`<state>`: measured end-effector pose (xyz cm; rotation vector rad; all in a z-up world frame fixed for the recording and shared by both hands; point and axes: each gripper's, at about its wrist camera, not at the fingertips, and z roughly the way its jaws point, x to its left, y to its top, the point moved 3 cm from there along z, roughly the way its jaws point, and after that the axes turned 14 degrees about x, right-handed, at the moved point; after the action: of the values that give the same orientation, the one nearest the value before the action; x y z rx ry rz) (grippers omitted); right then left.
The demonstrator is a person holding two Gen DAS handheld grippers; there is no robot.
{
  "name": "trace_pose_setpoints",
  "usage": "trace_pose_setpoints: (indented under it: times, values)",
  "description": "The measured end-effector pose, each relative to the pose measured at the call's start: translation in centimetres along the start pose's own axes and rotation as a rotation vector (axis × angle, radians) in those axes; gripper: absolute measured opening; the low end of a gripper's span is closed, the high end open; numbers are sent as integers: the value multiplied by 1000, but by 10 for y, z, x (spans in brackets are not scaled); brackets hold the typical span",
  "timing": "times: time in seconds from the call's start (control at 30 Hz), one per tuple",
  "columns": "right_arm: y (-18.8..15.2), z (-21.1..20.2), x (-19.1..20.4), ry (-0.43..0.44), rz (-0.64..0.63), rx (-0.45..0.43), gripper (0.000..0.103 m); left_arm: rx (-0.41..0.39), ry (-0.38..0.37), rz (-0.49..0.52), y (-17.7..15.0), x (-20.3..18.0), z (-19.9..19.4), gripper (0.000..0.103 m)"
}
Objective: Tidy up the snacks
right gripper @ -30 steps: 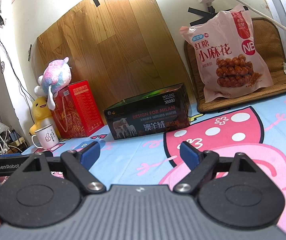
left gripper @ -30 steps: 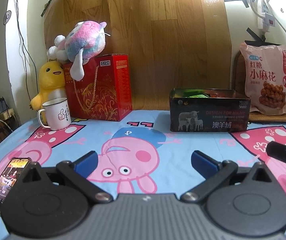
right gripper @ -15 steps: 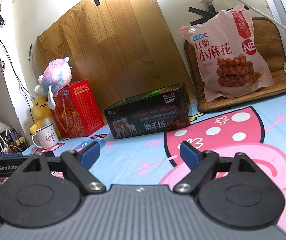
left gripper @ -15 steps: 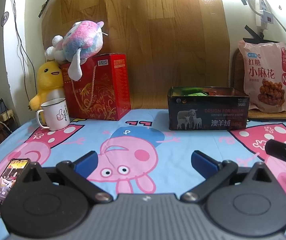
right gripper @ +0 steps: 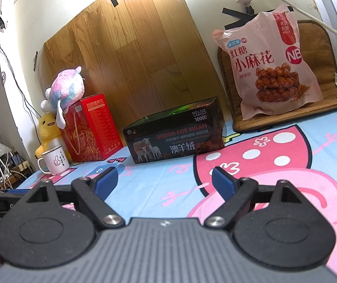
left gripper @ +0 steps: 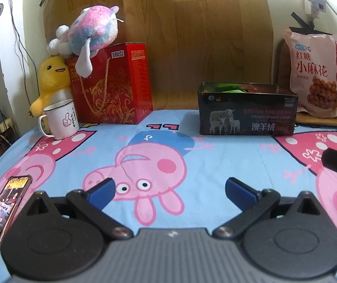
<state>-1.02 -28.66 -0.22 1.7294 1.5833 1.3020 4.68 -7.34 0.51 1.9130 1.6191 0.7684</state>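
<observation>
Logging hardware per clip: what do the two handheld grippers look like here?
Both look alike. The left gripper and right gripper each have a grey ribbed body, two round black discs, black linkage arms with silver pivot screws, and blue pads on the fingertips. In the right wrist view the other unit's black side shows part of some white lettering. No cables or sleeves are visible.

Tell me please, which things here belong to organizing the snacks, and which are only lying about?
For the job:
- snack bag, leaning on a woven mat
- open black box, something green inside

Lying about:
- red gift box
- pink plush on top of it
- yellow duck
- white mug
- phone
</observation>
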Motion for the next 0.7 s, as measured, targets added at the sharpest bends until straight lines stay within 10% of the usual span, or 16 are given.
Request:
trace_pose_setpoints:
  times: [0.7]
  values:
    - [-1, -1, 0, 1, 1, -1, 89, 12, 8, 53, -2, -8, 2, 103]
